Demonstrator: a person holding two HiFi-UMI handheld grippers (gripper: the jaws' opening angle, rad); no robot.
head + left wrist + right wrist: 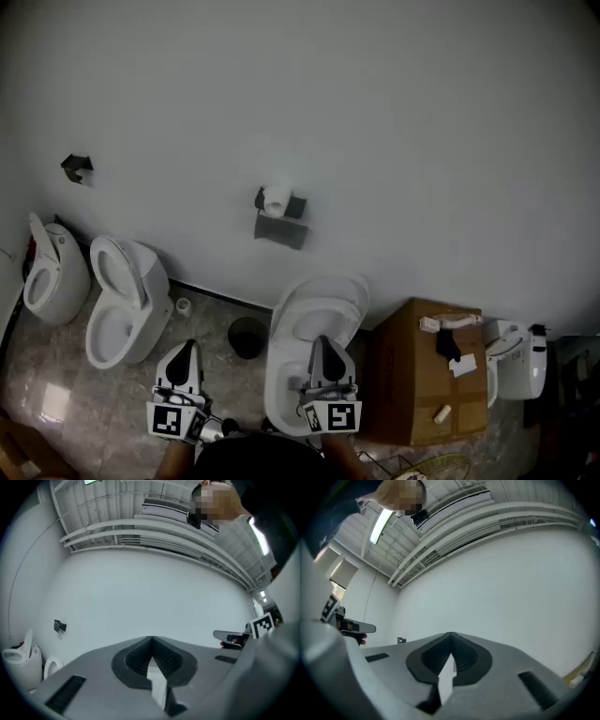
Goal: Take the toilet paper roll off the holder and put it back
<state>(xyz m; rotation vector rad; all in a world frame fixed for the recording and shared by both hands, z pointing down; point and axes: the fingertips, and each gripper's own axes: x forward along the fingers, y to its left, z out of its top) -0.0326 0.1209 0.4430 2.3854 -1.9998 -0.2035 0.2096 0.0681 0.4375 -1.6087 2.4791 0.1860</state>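
Observation:
A white toilet paper roll (277, 199) sits on a dark holder (280, 223) fixed to the white wall, seen in the head view at centre. Both grippers are held low, far below it. My left gripper (188, 350) is shut with nothing in it; its jaws meet at the tip (151, 638). My right gripper (322, 342) is shut and empty too, over a toilet bowl, its tips (450, 633) together. Neither gripper view shows the roll.
A white toilet (314, 352) stands below the holder, a second toilet (124, 300) and a third (52, 272) to the left. A cardboard box (427, 384) with small items stands at the right. A dark round bin (247, 337) sits on the floor. A small dark fitting (77, 167) is on the wall.

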